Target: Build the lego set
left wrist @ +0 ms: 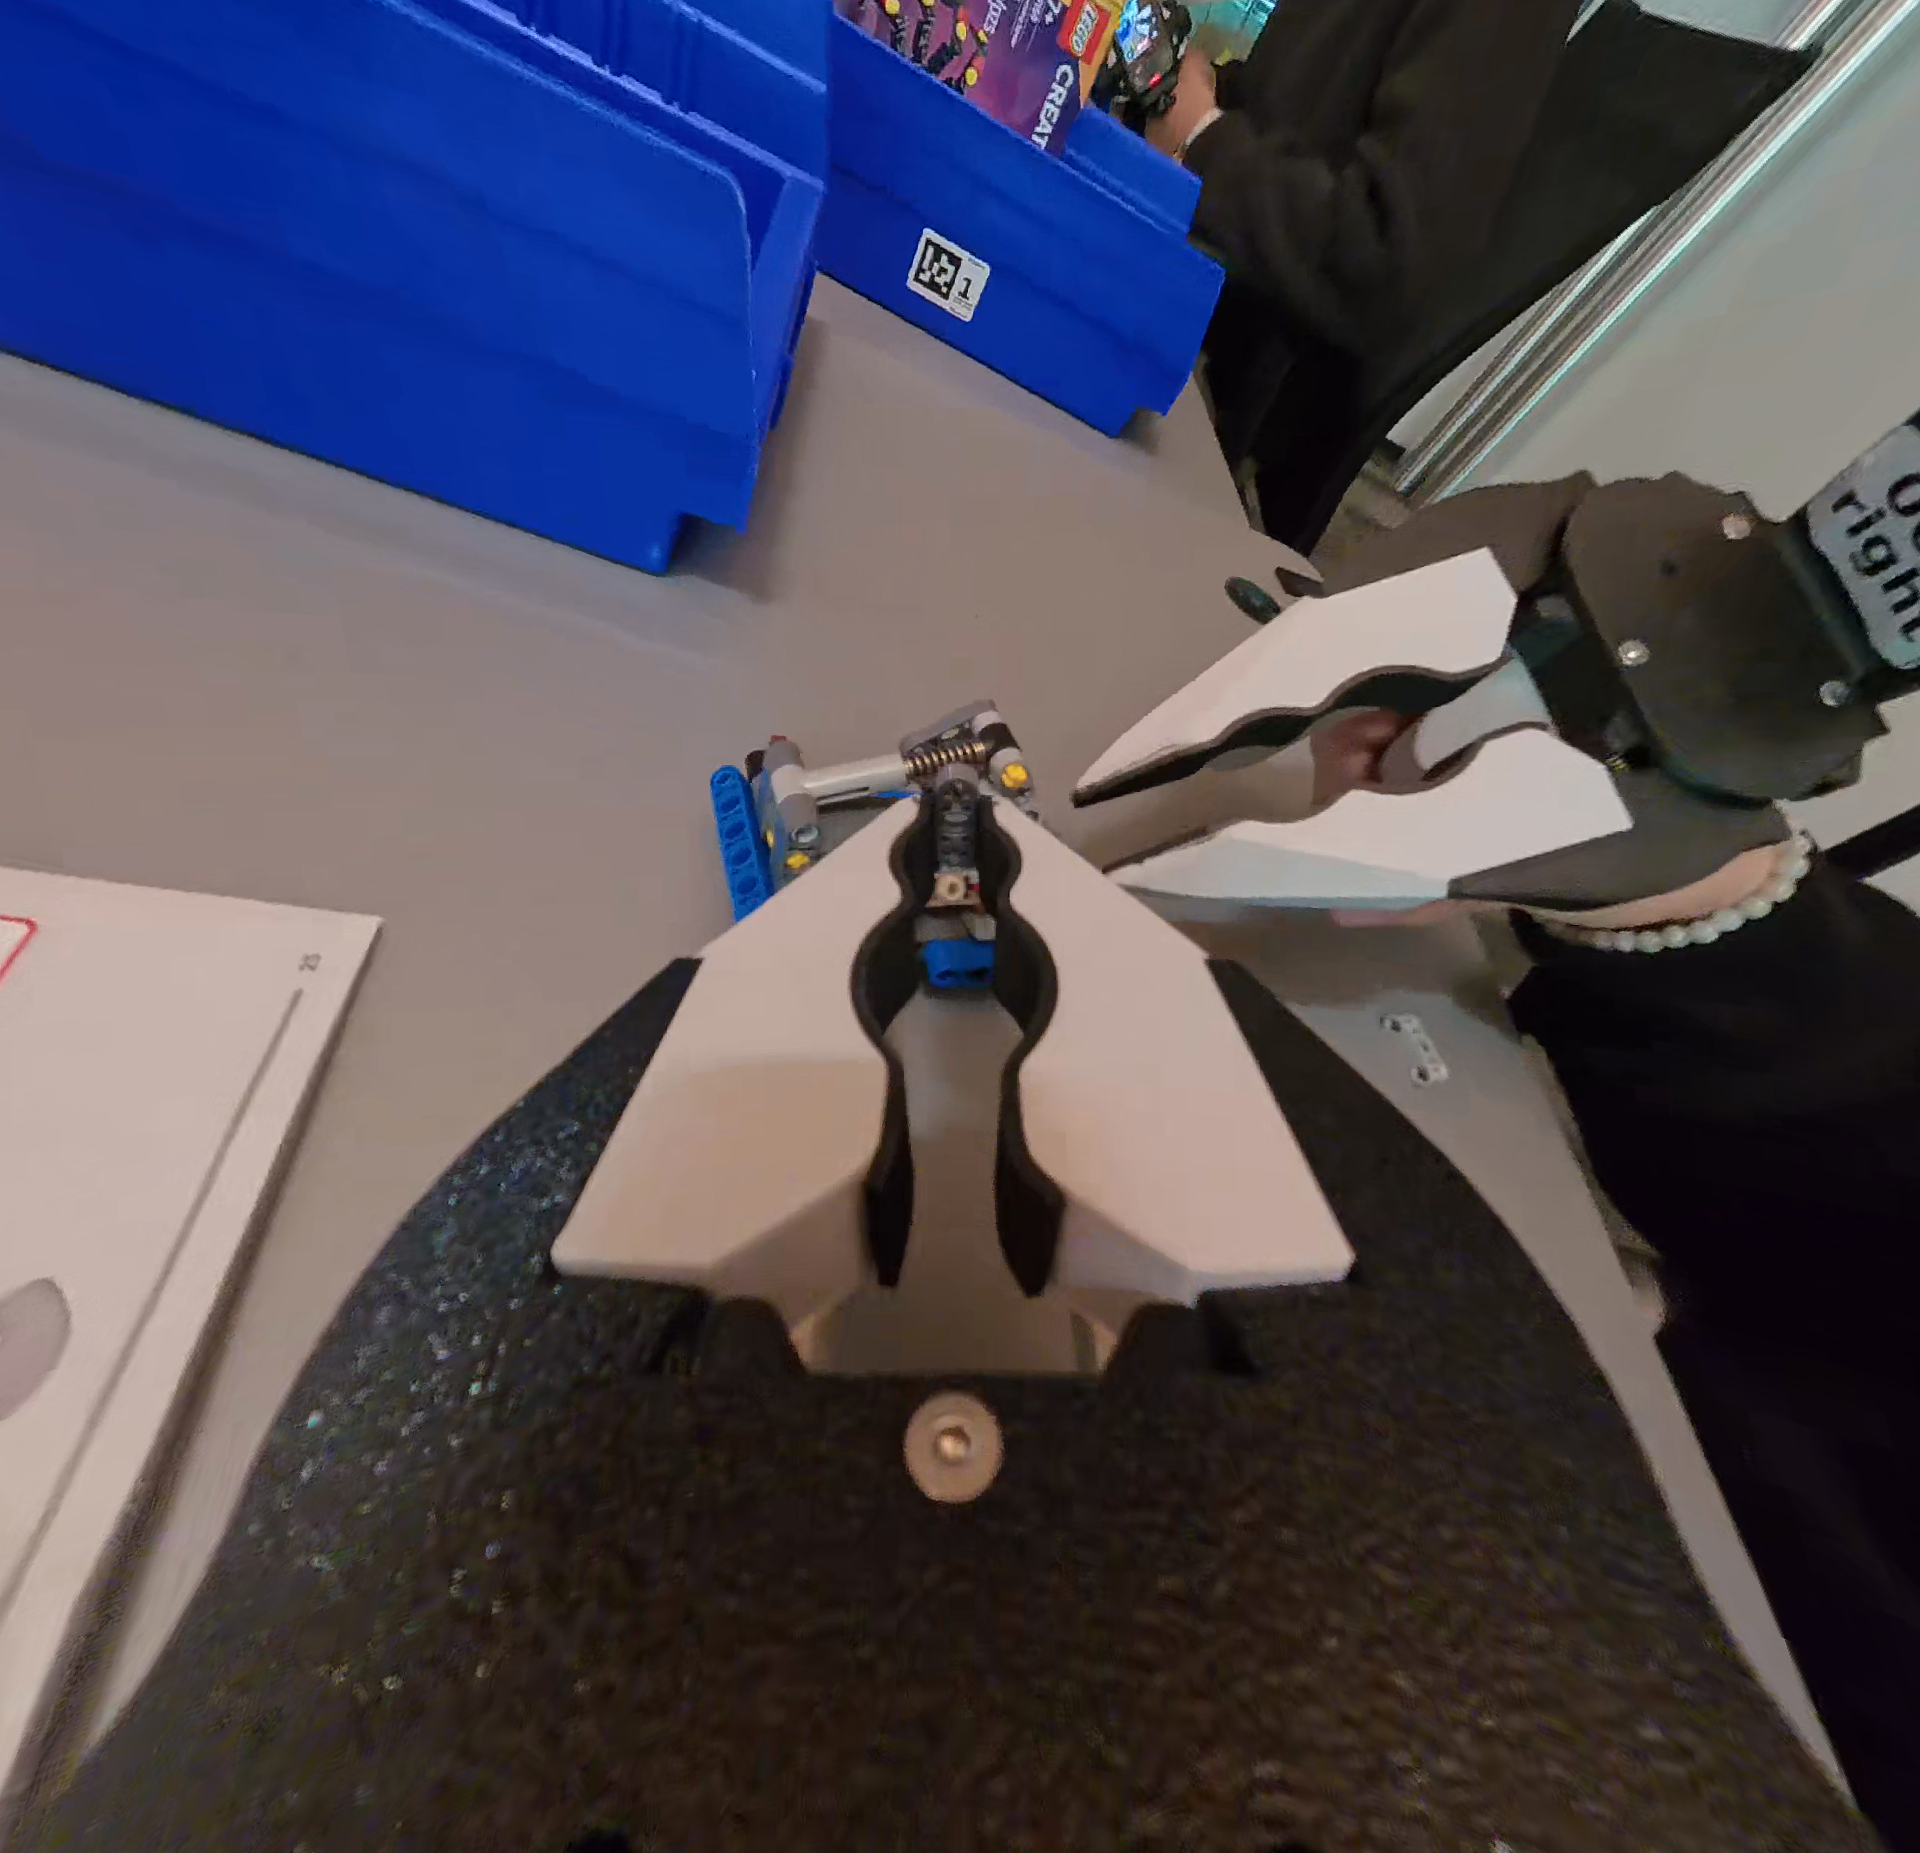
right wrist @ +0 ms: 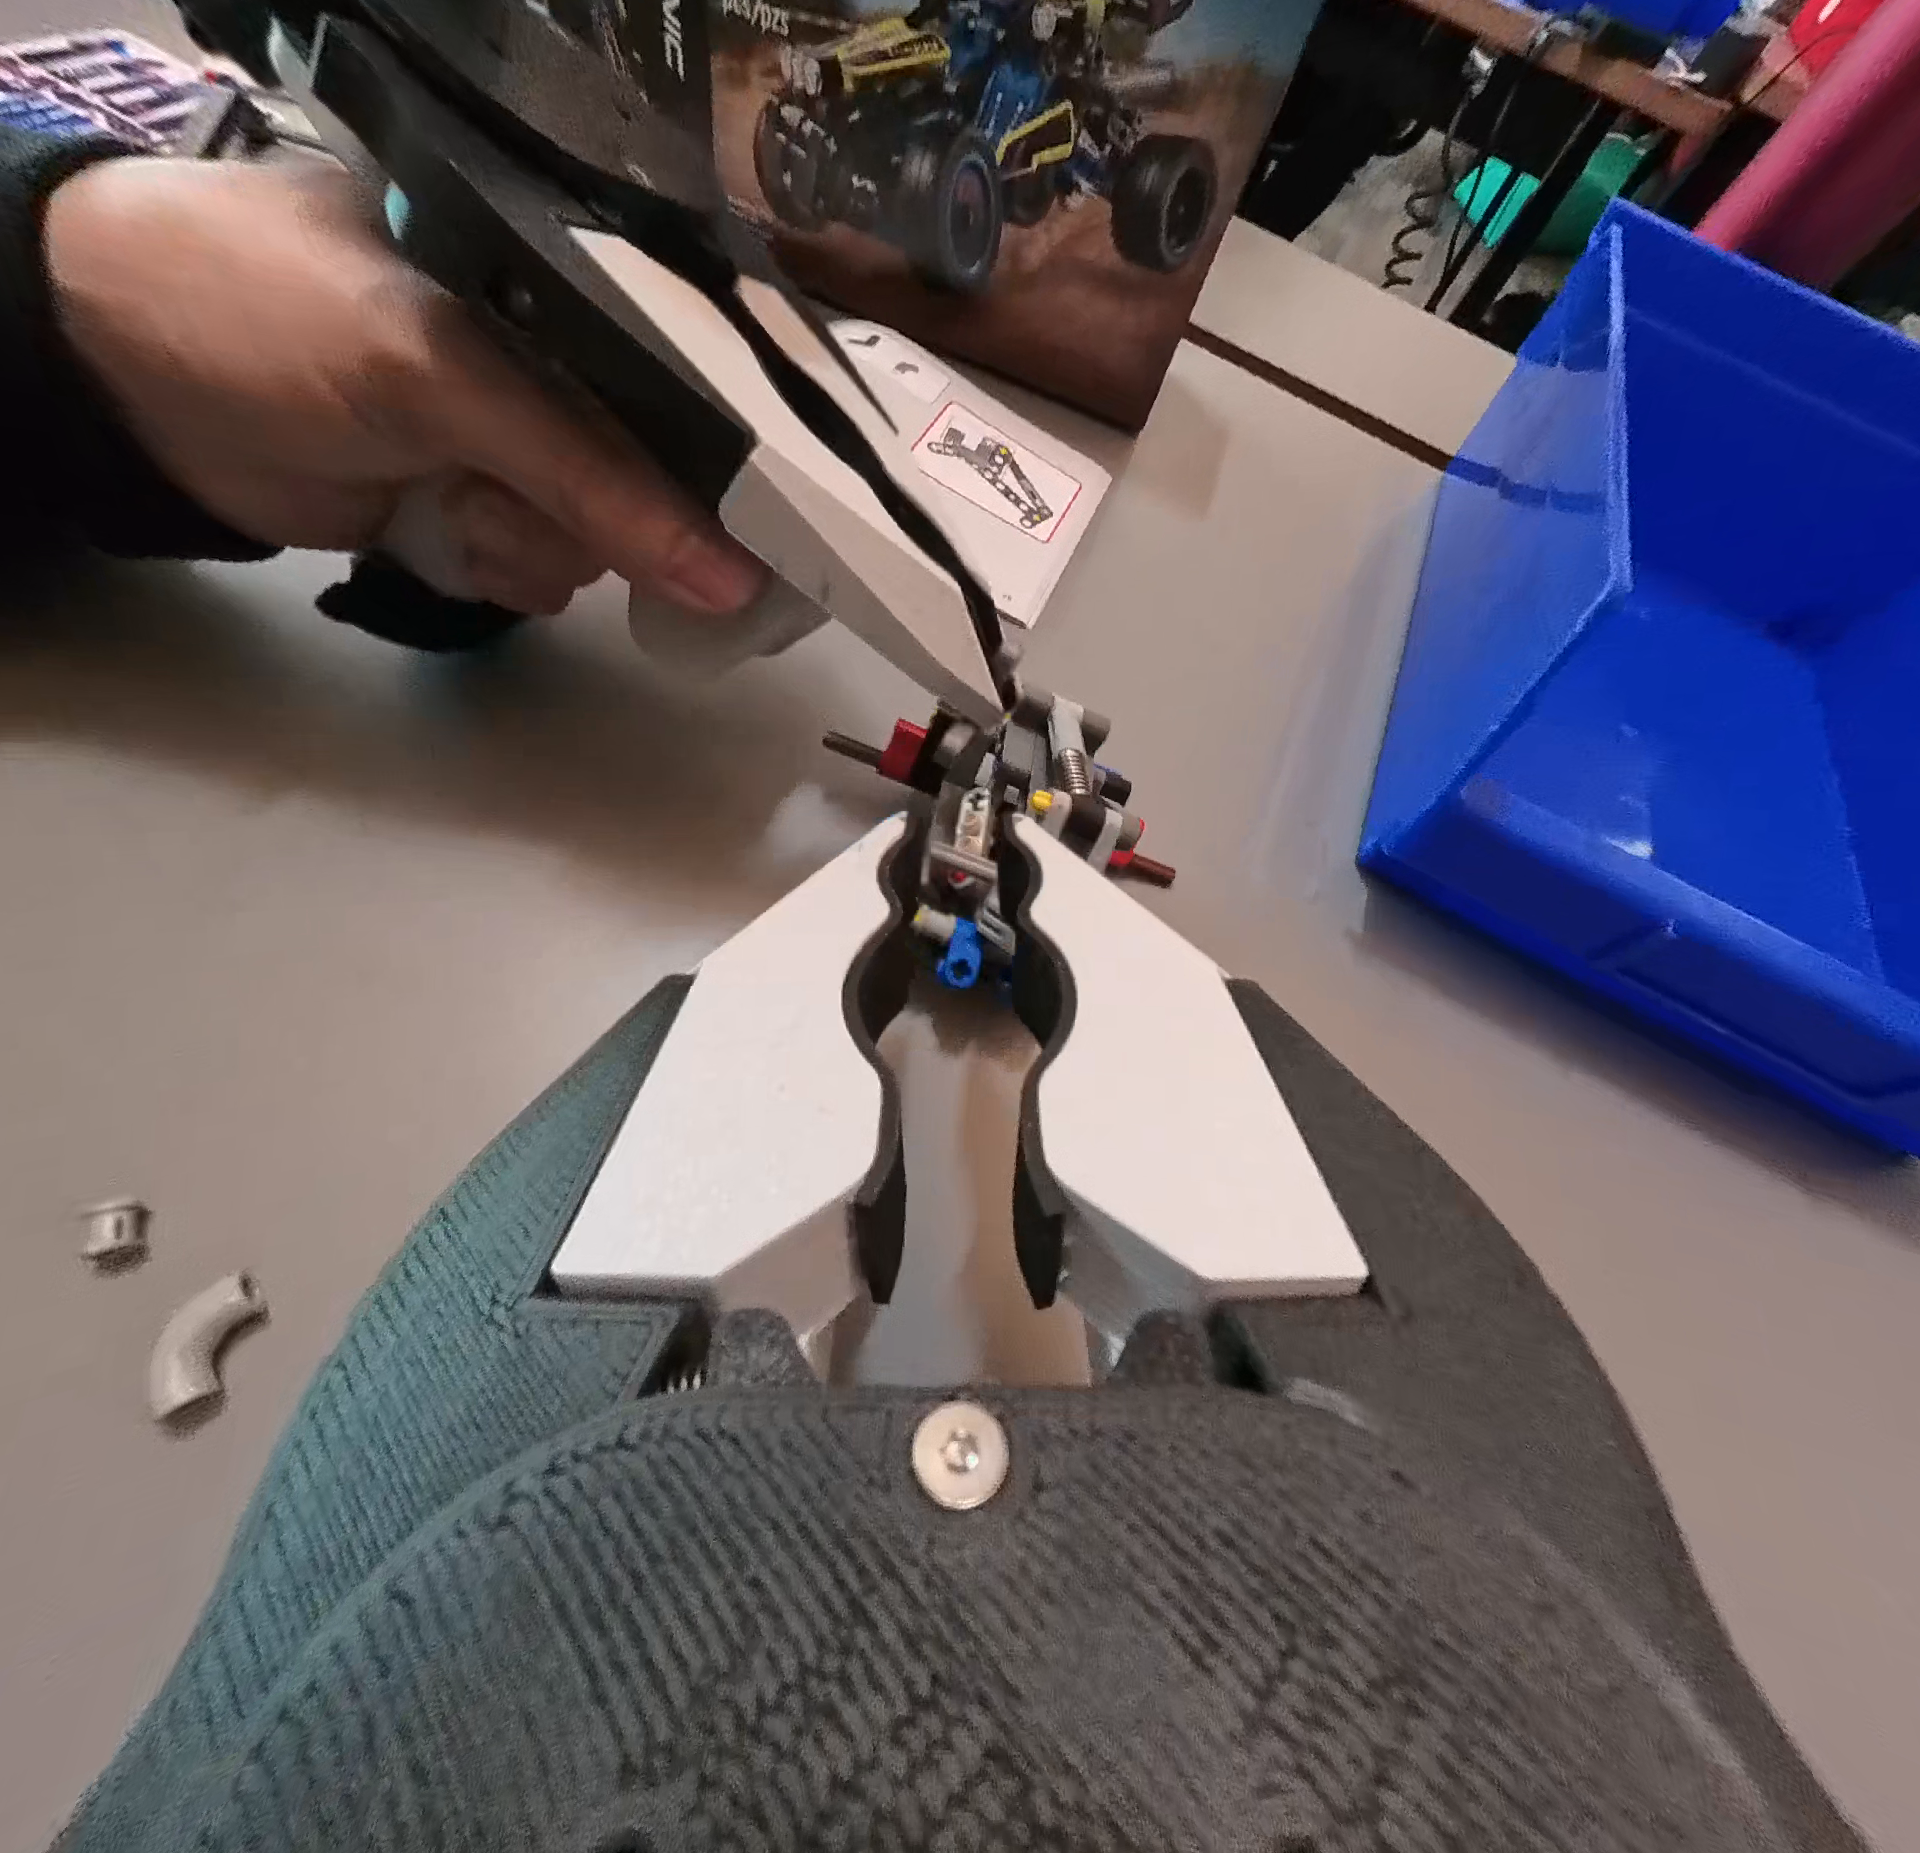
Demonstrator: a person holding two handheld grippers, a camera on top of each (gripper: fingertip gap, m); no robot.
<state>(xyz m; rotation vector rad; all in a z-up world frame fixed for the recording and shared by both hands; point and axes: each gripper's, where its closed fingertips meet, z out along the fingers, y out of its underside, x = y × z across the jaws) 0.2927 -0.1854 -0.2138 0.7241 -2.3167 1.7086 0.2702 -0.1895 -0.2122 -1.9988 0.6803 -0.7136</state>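
Observation:
A small toy-brick assembly (left wrist: 883, 764) of grey, black and blue parts with a metal spring sits on the grey table (left wrist: 468, 712). My left gripper (left wrist: 958, 811) is shut on a thin dark grey part at the assembly's near end. In the right wrist view, it (right wrist: 1003, 697) comes down from the upper left onto the assembly's (right wrist: 1049, 754) top. My right gripper (right wrist: 966, 827) is shut on a light grey beam of the assembly, with its pads against both sides. In the left wrist view it (left wrist: 1091, 832) reaches in from the right to the assembly's right end.
Blue bins (left wrist: 416, 245) stand at the back, and another blue bin (right wrist: 1714, 660) is close on the right. An instruction booklet (left wrist: 156, 1076) lies to the left. A toy box (right wrist: 987, 141) stands behind. Two loose grey pieces (right wrist: 203, 1336) lie nearby. A person in dark clothing (left wrist: 1403, 141) is beyond the table. My two grippers' fingertips are within a few centimetres of each other.

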